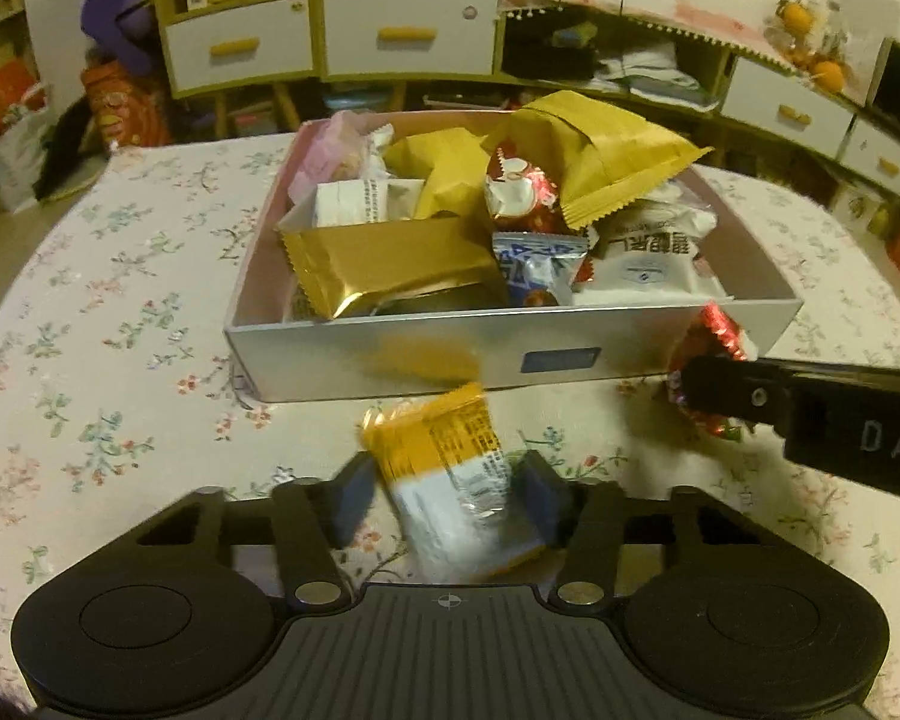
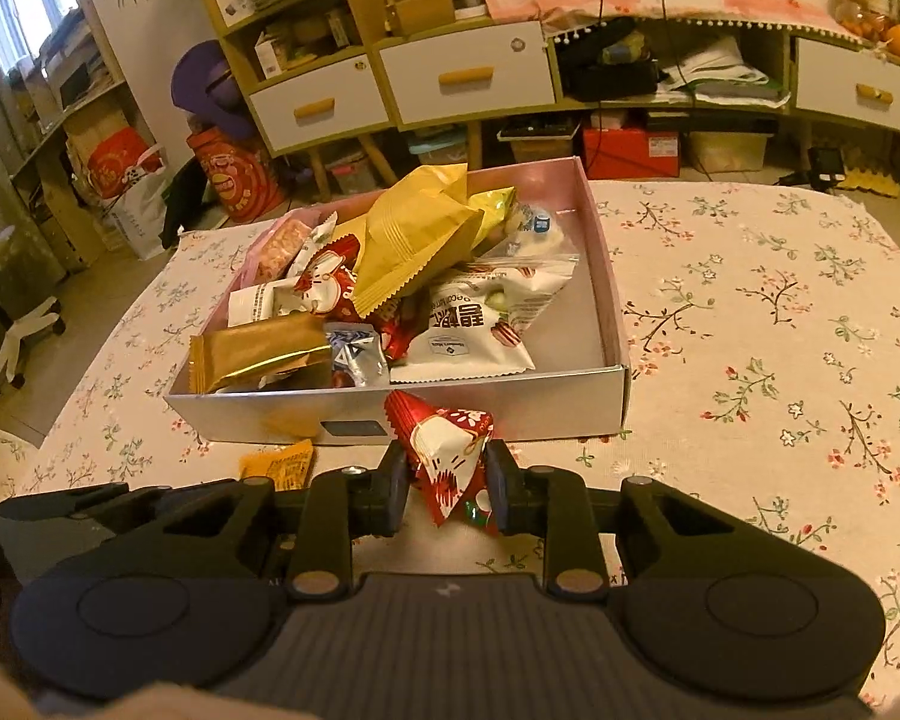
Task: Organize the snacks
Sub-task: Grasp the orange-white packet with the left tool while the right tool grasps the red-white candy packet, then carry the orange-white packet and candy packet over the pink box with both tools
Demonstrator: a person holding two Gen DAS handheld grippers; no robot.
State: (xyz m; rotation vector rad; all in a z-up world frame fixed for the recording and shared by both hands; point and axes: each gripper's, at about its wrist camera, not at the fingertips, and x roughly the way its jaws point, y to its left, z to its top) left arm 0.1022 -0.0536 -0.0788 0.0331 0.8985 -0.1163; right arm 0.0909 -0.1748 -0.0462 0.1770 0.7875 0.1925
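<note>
A silver box (image 1: pixel 390 360) full of snack packets stands on the floral table; it also shows in the right wrist view (image 2: pixel 540 408). My left gripper (image 1: pixel 447 495) is shut on an orange and white snack packet (image 1: pixel 450 480), held in front of the box's near wall. My right gripper (image 2: pixel 441 483) is shut on a red and white snack packet (image 2: pixel 450 456), also just in front of the box. That packet (image 1: pixel 714 348) and the right gripper's finger show at the right of the left wrist view. The orange packet's corner (image 2: pixel 279 465) shows left of the right gripper.
The box holds gold packets (image 1: pixel 384 267), a big yellow bag (image 1: pixel 606 156), a white bag (image 1: pixel 648 264) and small red and blue packets. The floral tablecloth (image 2: pixel 780 330) spreads to the right. Drawers and shelves (image 2: pixel 468 78) stand behind the table.
</note>
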